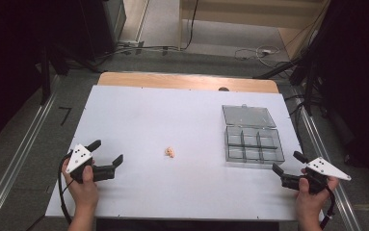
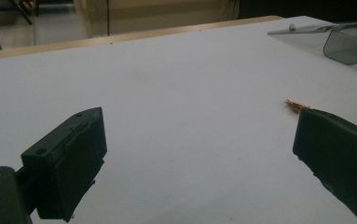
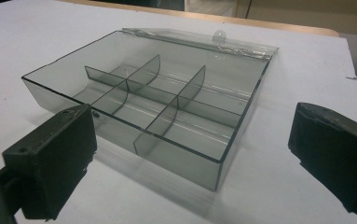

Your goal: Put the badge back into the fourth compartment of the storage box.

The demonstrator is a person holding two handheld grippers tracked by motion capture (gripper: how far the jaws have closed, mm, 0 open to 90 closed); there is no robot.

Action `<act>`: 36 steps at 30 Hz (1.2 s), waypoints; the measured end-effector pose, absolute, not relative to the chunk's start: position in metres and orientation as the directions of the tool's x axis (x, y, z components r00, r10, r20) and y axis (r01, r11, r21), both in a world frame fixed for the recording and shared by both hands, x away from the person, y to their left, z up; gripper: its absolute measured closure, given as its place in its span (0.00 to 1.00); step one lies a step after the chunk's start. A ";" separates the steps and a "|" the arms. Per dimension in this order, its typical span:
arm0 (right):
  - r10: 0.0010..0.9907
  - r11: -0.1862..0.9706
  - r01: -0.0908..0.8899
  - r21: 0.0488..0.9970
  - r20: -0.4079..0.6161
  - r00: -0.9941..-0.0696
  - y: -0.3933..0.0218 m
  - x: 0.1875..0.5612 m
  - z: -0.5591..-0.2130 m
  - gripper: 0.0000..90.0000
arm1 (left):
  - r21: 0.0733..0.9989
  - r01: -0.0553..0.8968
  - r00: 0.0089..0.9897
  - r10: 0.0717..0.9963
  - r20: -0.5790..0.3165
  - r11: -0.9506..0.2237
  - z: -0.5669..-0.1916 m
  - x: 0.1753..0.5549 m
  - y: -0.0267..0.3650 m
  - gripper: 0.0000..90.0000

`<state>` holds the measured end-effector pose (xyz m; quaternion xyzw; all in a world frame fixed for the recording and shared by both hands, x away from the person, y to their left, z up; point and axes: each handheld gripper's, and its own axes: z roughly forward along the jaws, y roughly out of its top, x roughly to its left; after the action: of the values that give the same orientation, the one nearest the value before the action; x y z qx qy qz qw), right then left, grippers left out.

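Black and spread wide apart, the jaws of the left tongs (image 1: 109, 151) held nothing and stood over the white tabletop (image 1: 138, 115), well to the left of the clear box (image 1: 254, 146). The right tongs (image 1: 288, 162) were also wide open and empty, just beside the near right corner of the box. This box of smoky clear plastic was divided into six compartments, and its lid (image 1: 248, 116) lay folded back flat on the far side. A small pale orange piece (image 1: 170, 152) lay on the tabletop to the left of the box, between it and the left tongs; what it was I could not tell.
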<state>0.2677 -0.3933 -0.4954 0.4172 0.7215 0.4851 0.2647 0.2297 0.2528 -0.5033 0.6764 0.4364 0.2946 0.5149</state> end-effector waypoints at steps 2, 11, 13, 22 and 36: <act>0.855 0.177 0.341 0.923 0.028 -0.518 -0.394 0.267 -0.495 0.00 | 0.955 0.285 0.443 0.895 -0.052 -0.086 -0.502 0.229 0.253 0.04; 0.847 0.182 0.332 0.926 0.023 -0.530 -0.393 0.267 -0.495 0.00 | 0.951 0.286 0.441 0.897 -0.021 -0.118 -0.496 0.232 0.245 0.04; 0.845 0.186 0.333 0.925 0.023 -0.535 -0.392 0.267 -0.495 0.00 | 0.952 0.283 0.442 0.897 -0.022 -0.116 -0.492 0.233 0.237 0.04; 0.841 0.175 0.338 0.925 0.038 -0.540 -0.395 0.266 -0.495 0.00 | 0.953 0.280 0.463 0.886 -0.029 -0.115 -0.481 0.238 0.217 0.04; 0.844 0.187 0.347 0.919 0.030 -0.536 -0.392 0.267 -0.495 0.00 | 0.948 0.284 0.515 0.856 -0.028 -0.140 -0.465 0.251 0.200 0.04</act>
<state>0.2665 -0.3925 -0.4954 0.4092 0.7273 0.4888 0.2543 0.2505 0.2000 -0.4651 0.7020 0.4063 0.2779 0.5146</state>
